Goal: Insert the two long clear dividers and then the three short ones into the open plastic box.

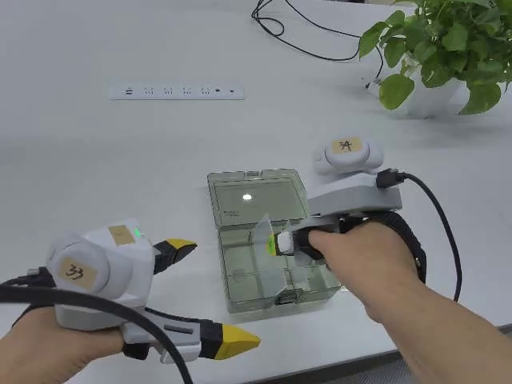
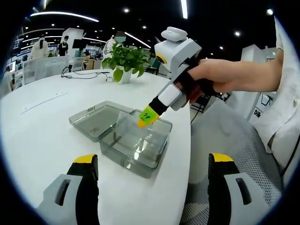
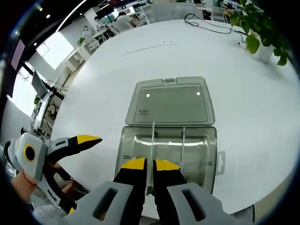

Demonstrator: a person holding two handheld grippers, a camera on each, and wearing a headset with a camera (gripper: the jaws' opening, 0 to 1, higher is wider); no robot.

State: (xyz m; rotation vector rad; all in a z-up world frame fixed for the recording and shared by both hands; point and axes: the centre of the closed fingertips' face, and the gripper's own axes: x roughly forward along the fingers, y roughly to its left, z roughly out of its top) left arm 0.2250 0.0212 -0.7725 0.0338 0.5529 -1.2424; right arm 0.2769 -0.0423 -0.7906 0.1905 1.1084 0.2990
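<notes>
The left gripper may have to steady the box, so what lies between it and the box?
Nothing: just a bare strip of white table separates the left gripper from the box, as the head view and left gripper view show.

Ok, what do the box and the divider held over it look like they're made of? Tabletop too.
Box: smoky grey translucent plastic, probably rigid moulded; glossy, with lamp glints on it.
Divider in the right tool: thin clear plastic sheet; the box shows through it.
Table: white, low sheen, possibly laminate; can't confirm.
</notes>
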